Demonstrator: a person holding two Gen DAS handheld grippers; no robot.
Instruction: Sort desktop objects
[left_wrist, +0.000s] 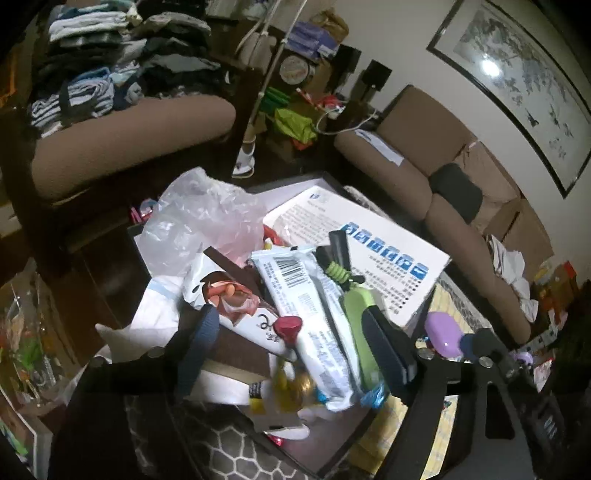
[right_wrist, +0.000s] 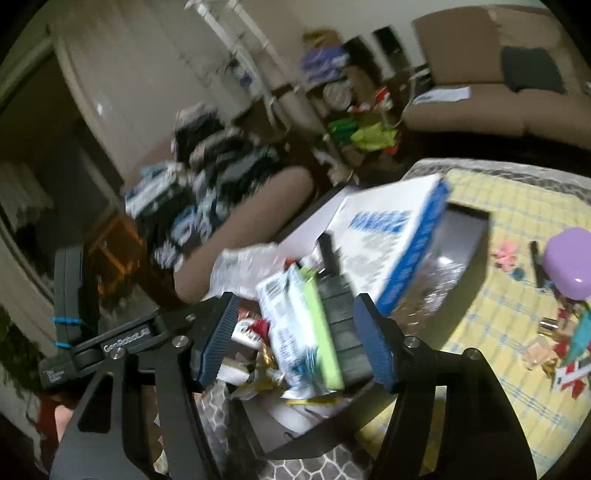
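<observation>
Desktop objects lie heaped in a dark box (left_wrist: 236, 273) at the near left of the worktop (right_wrist: 491, 332), which is covered by a yellow checked cloth. On top of the heap lie a white packet with a barcode (left_wrist: 314, 317), a lime-green flat item (left_wrist: 360, 332) with a black handle-like part beside it, a white wrapper with a red cartoon print (left_wrist: 229, 295), and gold-wrapped sweets (left_wrist: 295, 387) at the near end. A crumpled clear plastic bag (left_wrist: 199, 214) sits at the far left of the heap, and a white and blue carton (left_wrist: 369, 251) leans over its far right side. A purple rounded case (right_wrist: 569, 262) rests on the cloth well to the right, with small bright trinkets near it.

Left tool (left_wrist: 295, 347) hangs over the heap with its pads spread wide, touching nothing that I can see. Right tool (right_wrist: 295, 336) is also spread, its blue pads on either side of the packet and green item without pressing them; this view is blurred.
</observation>
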